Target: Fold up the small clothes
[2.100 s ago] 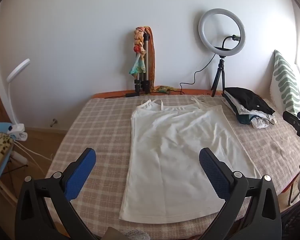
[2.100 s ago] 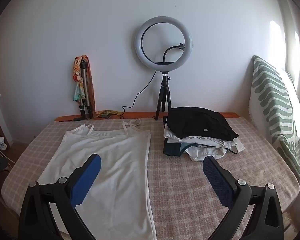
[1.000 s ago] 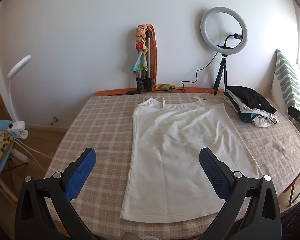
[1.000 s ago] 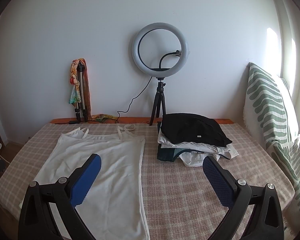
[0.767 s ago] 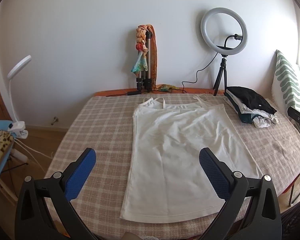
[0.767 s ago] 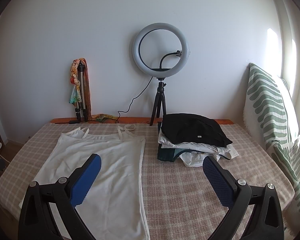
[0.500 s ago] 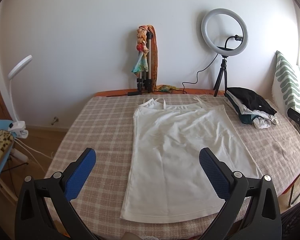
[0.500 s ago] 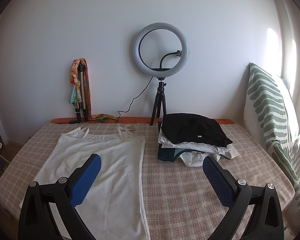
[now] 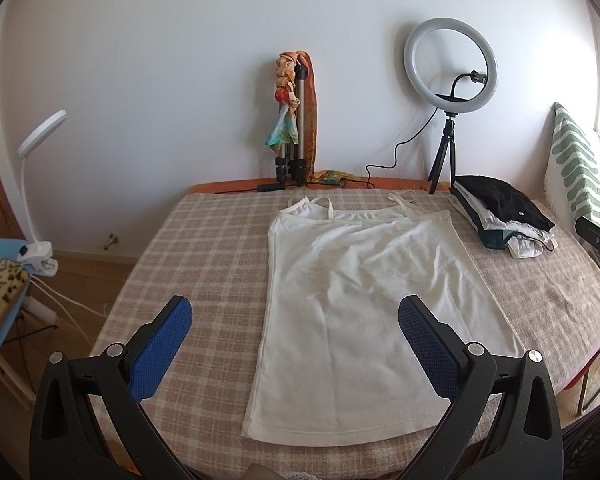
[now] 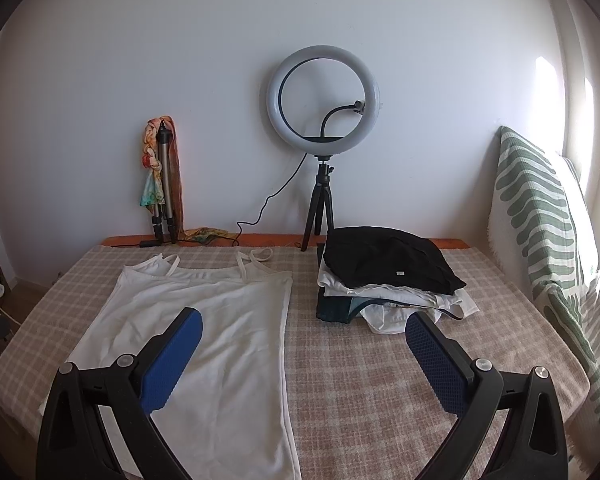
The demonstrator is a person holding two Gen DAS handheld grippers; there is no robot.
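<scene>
Garment: a white, thin-strapped cotton camisole (image 9: 360, 300) lay flat and face-up on the beige checked blanket (image 9: 204, 264) that covered the bed, straps toward the far wall, hem toward me.
Long axis: it ran straight away from me, hem nearest, neckline farthest; I judged the first fold would run along that line.
Left gripper: my left gripper (image 9: 294, 344) hung above the near edge with its blue-padded fingers (image 9: 160, 350) spread wide, holding nothing; the camisole's hem sat just ahead, and its left side seam fell between my two fingers.
Right gripper: my right gripper (image 10: 302, 356) was likewise splayed apart and empty; the camisole's right side seam (image 10: 285, 344) lay between its fingers, nearer the left one.
Which hand nearer: each hand faced its own side seam; I judged the left sat more squarely over the cloth, since the right looked partly onto bare blanket.
Step, as I read it: nothing gripped yet, no fold begun.
Finished pile: a stack of folded clothes topped by a black garment (image 10: 384, 268) sat to the right of the camisole, apart from it.
Background: a white ring light on a black tripod (image 10: 323, 100) stood at the wall, a green-and-white patterned cushion (image 10: 540, 216) leaned at far right.
</scene>
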